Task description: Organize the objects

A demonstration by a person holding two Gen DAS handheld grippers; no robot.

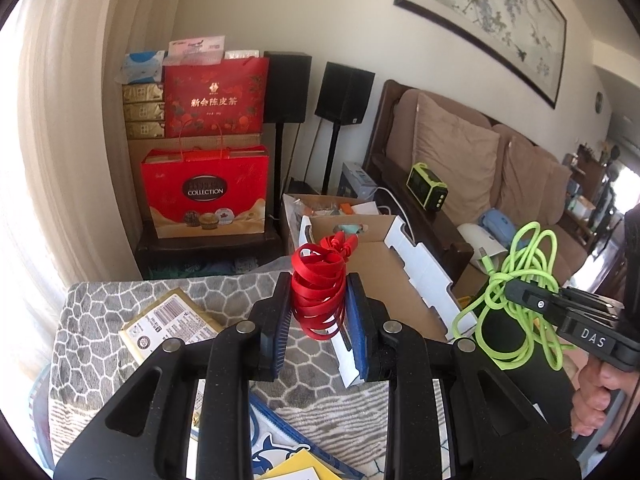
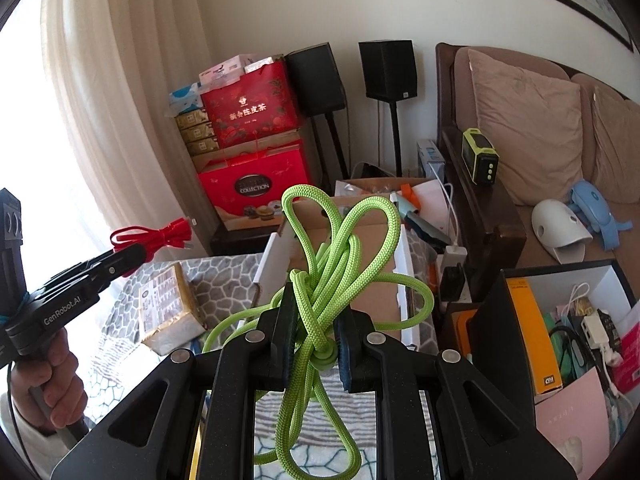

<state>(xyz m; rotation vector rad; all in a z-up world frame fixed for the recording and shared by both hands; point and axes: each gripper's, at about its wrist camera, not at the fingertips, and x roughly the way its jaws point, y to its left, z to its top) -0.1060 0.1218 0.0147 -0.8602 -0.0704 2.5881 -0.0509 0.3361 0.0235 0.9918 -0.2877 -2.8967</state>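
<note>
Two grips | left fingers [image 1: 318, 308] clamp red cable [image 1: 320, 288] | right fingers [image 2: 316, 320] clamp green cable [image 2: 320, 280], ends cropped

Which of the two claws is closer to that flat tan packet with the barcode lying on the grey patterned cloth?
Left. The left claw, clamped on the red cable, hangs just beside the tan packet. The right claw, gripping the green cord, is farther off, by the open cardboard box.
</note>
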